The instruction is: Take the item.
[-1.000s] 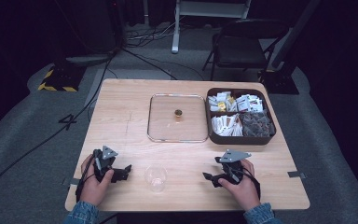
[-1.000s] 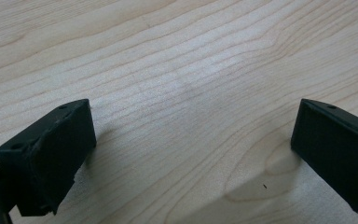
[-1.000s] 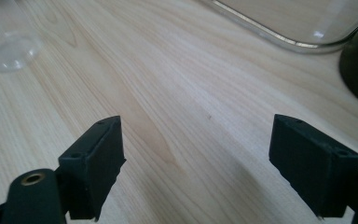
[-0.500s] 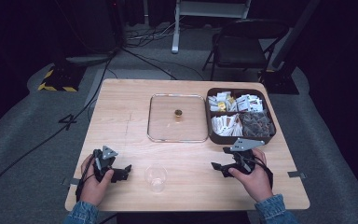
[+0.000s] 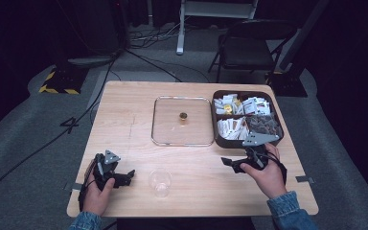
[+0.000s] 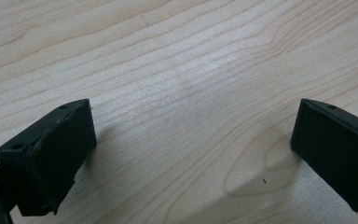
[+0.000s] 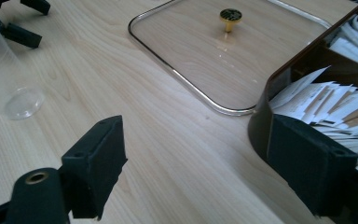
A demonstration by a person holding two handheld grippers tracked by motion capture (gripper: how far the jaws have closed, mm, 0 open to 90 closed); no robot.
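Two hands hold grippers low over a wooden table: the left gripper (image 5: 124,177) rests near the front left, jaws spread wide, while the right gripper (image 5: 234,163), also gaping, sits farther forward at right.

Worktop (image 5: 124,120): pale wood, fine brown grain lines. Left hand-held gripper (image 5: 122,178) and right hand-held gripper (image 5: 231,163): black, each topped by grey plate. Lid (image 5: 182,120): clear glass, silver rim, gold knob (image 5: 183,116). Box (image 5: 218,141) at right: dark brown; sachets (image 5: 232,127) inside white and tan, few yellow, dark grey ones at near right. Cup (image 5: 160,181): clear plastic. Sleeves (image 5: 287,206): blue denim. Floor (image 5: 24,139): grey carpet; black-and-yellow striped block (image 5: 55,89) at far left. Chair (image 5: 247,50): black.
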